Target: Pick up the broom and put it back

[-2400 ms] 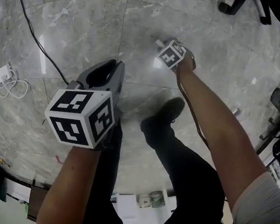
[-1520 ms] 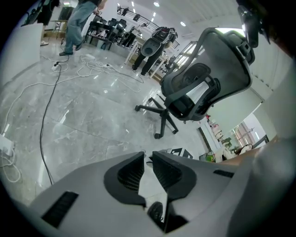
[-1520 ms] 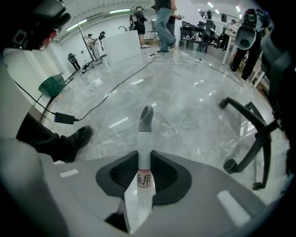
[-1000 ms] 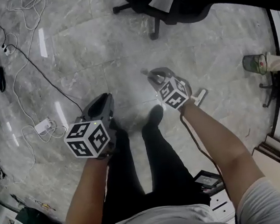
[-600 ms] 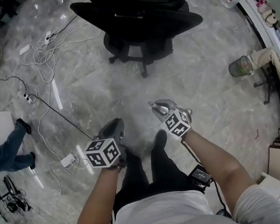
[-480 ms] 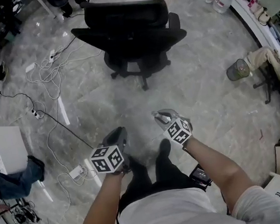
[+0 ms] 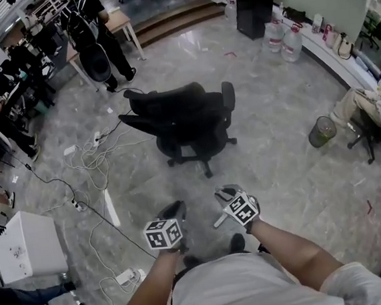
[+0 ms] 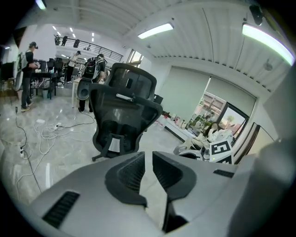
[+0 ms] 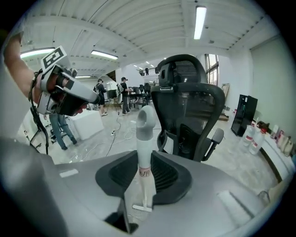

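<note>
The broom shows only as its white handle [image 9: 144,166] with a grey cap and hanging hole, standing upright between the pads of my right gripper [image 9: 144,159], which is shut on it. In the head view a short white stretch of the handle [image 7: 219,219] slants down and left from the right gripper [image 7: 225,194]. The broom's head is hidden. My left gripper [image 8: 148,159] holds nothing, and floor shows through the narrow gap between its jaws. It hangs level with the right one, just to its left [image 7: 174,209].
A black office chair [image 7: 188,118] stands on the marble floor straight ahead of both grippers. Cables and a power strip [image 7: 87,158] trail at the left by a white box [image 7: 22,246]. A waste bin [image 7: 321,131] and water jugs [image 7: 283,39] are at the right. People stand by desks far left.
The view has lifted from the floor at my feet to the whole room. Both grippers have come up together, and the handle has stayed in the right one.
</note>
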`<state>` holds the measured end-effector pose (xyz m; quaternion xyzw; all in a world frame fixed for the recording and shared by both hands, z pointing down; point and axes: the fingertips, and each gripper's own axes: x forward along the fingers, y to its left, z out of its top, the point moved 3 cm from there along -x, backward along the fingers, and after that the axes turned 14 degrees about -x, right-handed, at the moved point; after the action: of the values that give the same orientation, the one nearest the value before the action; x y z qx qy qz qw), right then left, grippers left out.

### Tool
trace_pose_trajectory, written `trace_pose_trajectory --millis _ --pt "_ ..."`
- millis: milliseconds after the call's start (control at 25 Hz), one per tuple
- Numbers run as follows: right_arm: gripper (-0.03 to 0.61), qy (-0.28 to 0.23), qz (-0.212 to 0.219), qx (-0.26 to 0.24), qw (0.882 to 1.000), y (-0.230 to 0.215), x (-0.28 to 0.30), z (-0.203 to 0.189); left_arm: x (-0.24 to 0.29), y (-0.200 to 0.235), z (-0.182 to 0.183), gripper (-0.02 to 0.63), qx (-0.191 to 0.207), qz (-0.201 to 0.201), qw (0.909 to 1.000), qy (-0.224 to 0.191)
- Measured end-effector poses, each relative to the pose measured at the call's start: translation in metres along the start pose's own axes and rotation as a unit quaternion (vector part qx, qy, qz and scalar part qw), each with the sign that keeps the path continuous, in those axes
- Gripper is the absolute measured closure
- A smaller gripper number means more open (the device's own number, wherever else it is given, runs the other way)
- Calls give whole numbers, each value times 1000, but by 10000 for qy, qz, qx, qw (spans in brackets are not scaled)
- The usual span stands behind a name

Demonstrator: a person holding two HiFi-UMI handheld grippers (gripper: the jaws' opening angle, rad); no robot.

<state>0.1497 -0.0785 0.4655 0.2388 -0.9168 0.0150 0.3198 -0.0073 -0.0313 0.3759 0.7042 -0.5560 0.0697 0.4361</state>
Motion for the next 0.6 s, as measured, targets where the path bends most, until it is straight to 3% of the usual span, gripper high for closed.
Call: trace_pose_trajectory --millis 320,600 --pt "491 -318 -266 445 9981 -41 9 54 8 -18 46 560 276 -133 9993 -219" --pt "489 -9 -491 633 9968 -60 53 51 46 23 91 560 353 -349 9988 -43"
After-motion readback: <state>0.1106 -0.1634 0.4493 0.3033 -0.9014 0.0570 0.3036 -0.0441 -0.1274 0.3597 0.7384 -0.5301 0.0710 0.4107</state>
